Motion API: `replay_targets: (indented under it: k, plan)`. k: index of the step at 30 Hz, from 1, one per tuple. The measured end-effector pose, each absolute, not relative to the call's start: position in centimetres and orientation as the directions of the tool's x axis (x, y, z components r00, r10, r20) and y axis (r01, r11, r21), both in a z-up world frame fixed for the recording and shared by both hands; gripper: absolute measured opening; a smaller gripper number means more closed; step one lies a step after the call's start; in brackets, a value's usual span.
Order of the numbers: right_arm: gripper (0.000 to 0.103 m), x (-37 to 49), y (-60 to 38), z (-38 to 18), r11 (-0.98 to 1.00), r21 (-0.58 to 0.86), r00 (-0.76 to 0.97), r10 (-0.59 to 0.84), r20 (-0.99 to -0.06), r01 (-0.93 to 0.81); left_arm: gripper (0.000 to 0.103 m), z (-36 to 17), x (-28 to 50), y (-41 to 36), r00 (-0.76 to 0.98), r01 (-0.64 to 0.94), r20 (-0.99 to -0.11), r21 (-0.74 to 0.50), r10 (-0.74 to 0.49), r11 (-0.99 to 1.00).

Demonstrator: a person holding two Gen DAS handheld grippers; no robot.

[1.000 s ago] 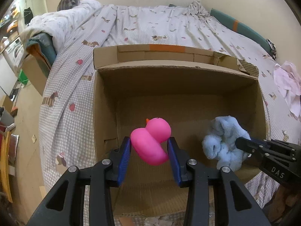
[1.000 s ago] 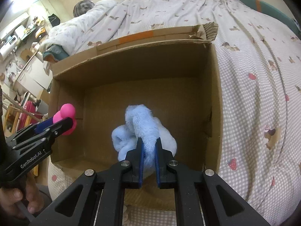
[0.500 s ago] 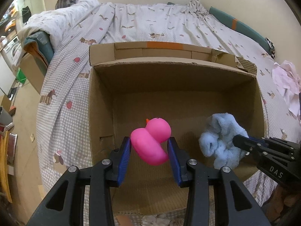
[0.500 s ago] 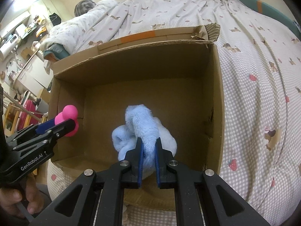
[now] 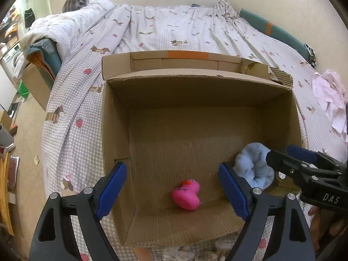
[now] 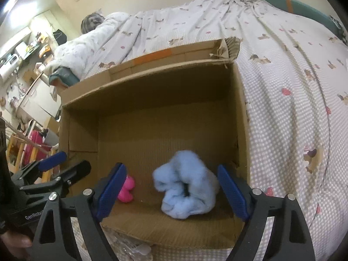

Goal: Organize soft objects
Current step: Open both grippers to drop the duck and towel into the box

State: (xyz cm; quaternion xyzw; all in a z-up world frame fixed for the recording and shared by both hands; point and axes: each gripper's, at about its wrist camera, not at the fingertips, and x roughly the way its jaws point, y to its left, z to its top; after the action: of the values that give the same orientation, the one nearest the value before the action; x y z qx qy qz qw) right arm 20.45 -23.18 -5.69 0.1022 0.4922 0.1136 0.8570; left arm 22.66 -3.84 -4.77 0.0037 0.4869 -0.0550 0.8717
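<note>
An open cardboard box (image 5: 115, 117) (image 6: 239, 113) stands on the bed. A pink rubber duck (image 5: 186, 195) lies on the box floor near the front; in the right wrist view it (image 6: 127, 189) is partly hidden behind a finger. A light blue fluffy soft toy (image 6: 184, 189) lies on the box floor at the right front, also seen in the left wrist view (image 5: 252, 167). My left gripper (image 5: 171, 187) is open and empty above the duck. My right gripper (image 6: 169, 187) is open and empty above the blue toy.
The bed has a checked cover with dog and heart prints (image 5: 69, 117). A pink cloth (image 5: 330, 95) lies on the bed to the right. A grey plush (image 5: 76, 0) sits at the bed's far left. Shelves and furniture (image 6: 24, 56) stand left of the bed.
Both grippers have opened. The pink duck dropped from the left gripper to the box floor, and the blue toy dropped from the right gripper to the box floor.
</note>
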Motion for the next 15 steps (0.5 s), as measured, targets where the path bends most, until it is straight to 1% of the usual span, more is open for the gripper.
replay_targets:
  k: [6,7,8,10,15]
  plan:
    - [0.092,20.3,-22.9,-5.7,0.953,0.286,0.483,0.297,-0.824,-0.098,0.085,-4.7,22.5,-3.7,0.523,0.091,-0.847,-0.052,-0.092,0.995]
    - [0.095,20.2,-22.9,-5.5,0.955,0.281,0.492,0.292,-0.820,-0.098,0.085,-4.6,22.5,-3.7,0.524,0.089,-0.847,-0.052,-0.091,0.995]
    - [0.103,20.2,-22.9,-5.3,0.956,0.277,0.503,0.287,-0.815,-0.097,0.085,-4.6,22.4,-3.7,0.526,0.089,-0.846,-0.054,-0.093,0.995]
    - [0.103,19.9,-23.1,-5.0,0.954,0.286,0.524,0.290,-0.801,-0.091,0.085,-4.5,22.2,-3.7,0.529,0.092,-0.843,-0.058,-0.098,0.994]
    - [0.103,19.1,-23.9,-4.7,0.920,0.385,0.553,0.355,-0.753,-0.066,0.085,-3.7,21.6,-3.4,0.553,0.087,-0.828,-0.059,-0.098,0.994]
